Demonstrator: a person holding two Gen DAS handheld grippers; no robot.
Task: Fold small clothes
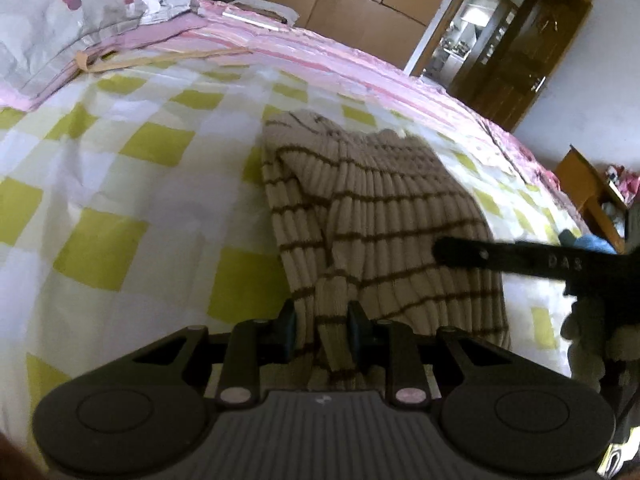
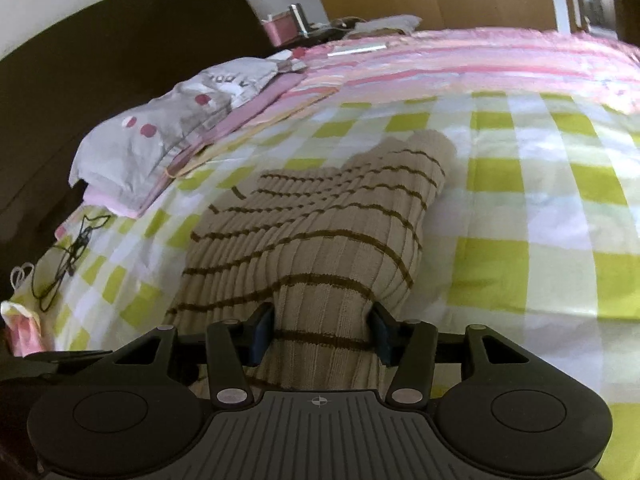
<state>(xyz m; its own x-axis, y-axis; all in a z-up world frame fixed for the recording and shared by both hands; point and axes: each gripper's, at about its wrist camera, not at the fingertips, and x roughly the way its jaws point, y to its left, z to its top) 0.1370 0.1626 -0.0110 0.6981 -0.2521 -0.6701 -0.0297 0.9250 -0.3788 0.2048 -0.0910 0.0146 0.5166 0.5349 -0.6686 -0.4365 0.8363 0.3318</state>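
Knitwear, a striped ribbed garment, lies on the checked bedspread; the left gripper pinches a narrow bunch at its near edge, the right gripper clamps a thicker wad, likely to lift that edge for folding

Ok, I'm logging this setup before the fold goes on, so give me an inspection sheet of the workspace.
Surface: bed with green-checked sheet, pink striped cover behind.
Job's things: striped ribbed garment, partly bunched.
Clutter: grey pillow; pink box.
Grippers: left gripper shut on a garment fold; right gripper wide around a thick bunch, pads touching.
Cables: black cord at the bed edge.
Surroundings: wooden wardrobe, door.
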